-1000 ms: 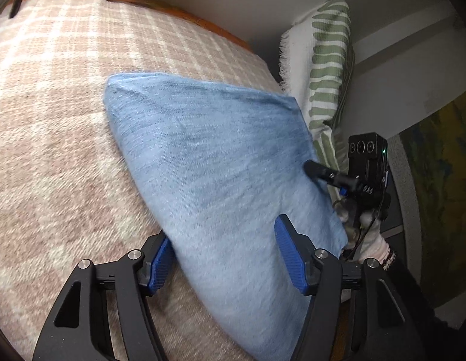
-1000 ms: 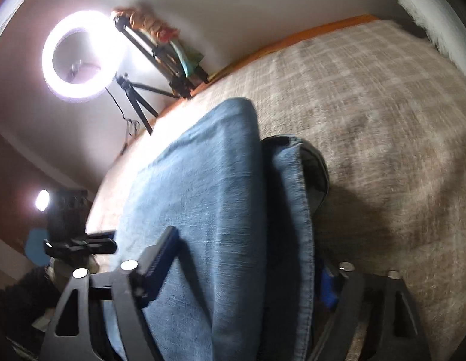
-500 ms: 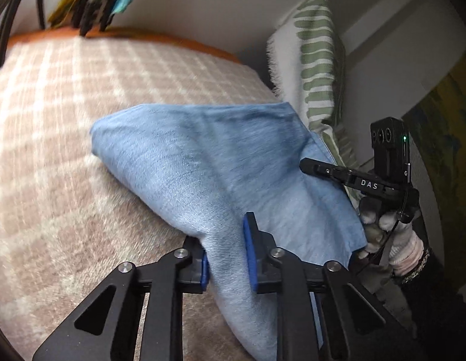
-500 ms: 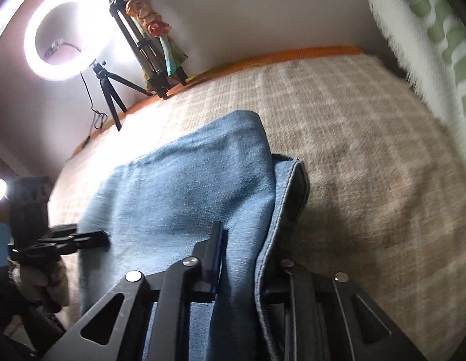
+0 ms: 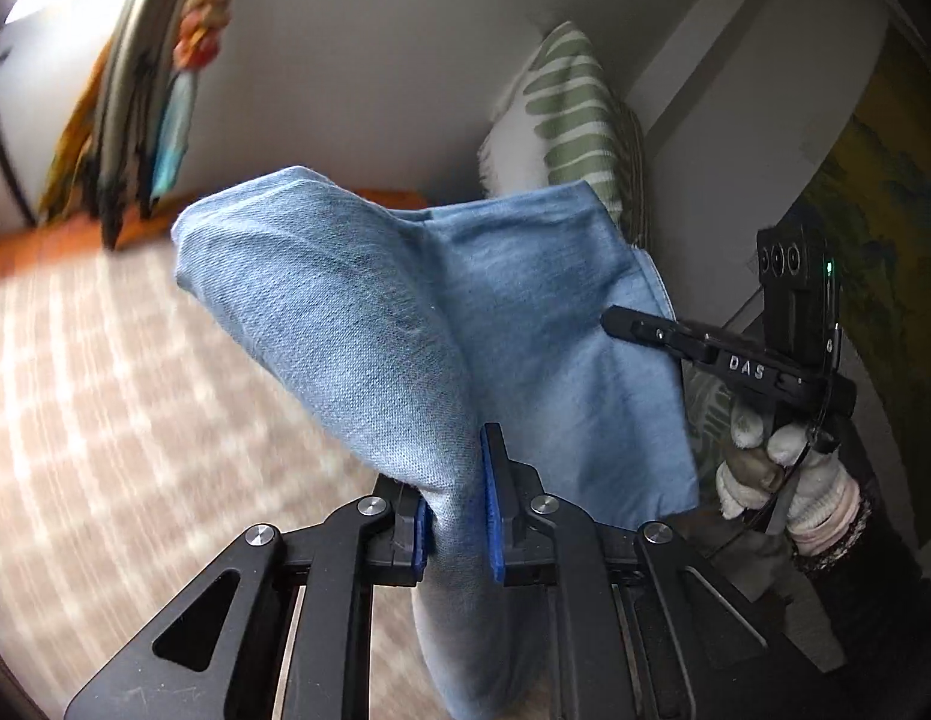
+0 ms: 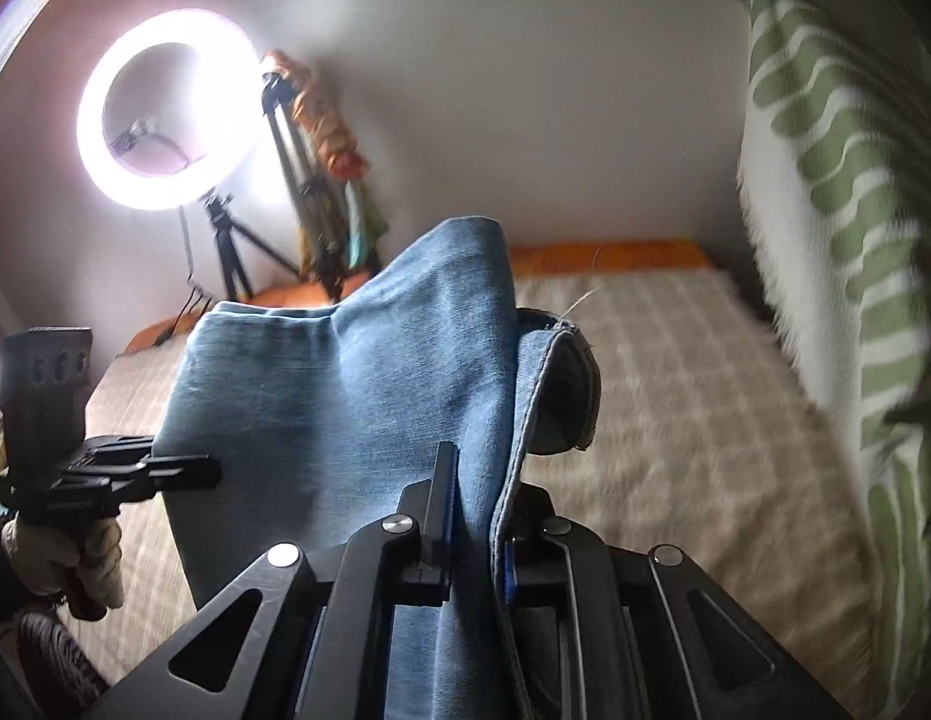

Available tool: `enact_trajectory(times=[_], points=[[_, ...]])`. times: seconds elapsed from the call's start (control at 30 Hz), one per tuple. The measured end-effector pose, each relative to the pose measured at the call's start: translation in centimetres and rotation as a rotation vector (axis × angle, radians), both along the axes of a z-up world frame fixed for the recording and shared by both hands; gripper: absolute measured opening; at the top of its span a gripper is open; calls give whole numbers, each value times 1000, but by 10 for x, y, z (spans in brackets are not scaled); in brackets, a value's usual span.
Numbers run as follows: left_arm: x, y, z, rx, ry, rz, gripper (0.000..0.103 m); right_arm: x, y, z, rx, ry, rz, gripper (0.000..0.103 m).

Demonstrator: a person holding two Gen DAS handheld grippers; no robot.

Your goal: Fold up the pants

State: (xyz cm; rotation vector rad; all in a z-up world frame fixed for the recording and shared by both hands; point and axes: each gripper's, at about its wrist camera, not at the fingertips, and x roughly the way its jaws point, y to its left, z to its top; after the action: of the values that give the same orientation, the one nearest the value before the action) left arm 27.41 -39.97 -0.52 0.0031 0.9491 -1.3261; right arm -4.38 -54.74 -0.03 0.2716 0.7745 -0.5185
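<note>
Plaid bedspread, blue denim pants bunched, lifted

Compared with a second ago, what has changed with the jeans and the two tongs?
Both the left tongs and right tongs have just closed onto the jeans and lifted that end off the plaid blanket. The striped cushion and ring light stayed put.

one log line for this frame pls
phase: lift for fold | left gripper: shut on pants | right gripper: shut on pants | pants: raised off plaid blanket
</note>
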Motion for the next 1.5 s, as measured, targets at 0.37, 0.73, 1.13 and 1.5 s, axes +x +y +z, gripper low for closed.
enact_trajectory(times=[0.37,0.73,1.13,1.5], points=[[67,-70,8,-6,-92,43,13,72,-69,15,-81,-9,-57,9],[120,-115,-18,37,-107,91,13,131,-126,-16,-106,51,-86,9],[133,-140,-61,245,-181,164,25,164,-157,-60,-158,220,-196,31],[129,-111,-49,315,-249,225,40,154,-134,-33,-188,223,-245,64]])
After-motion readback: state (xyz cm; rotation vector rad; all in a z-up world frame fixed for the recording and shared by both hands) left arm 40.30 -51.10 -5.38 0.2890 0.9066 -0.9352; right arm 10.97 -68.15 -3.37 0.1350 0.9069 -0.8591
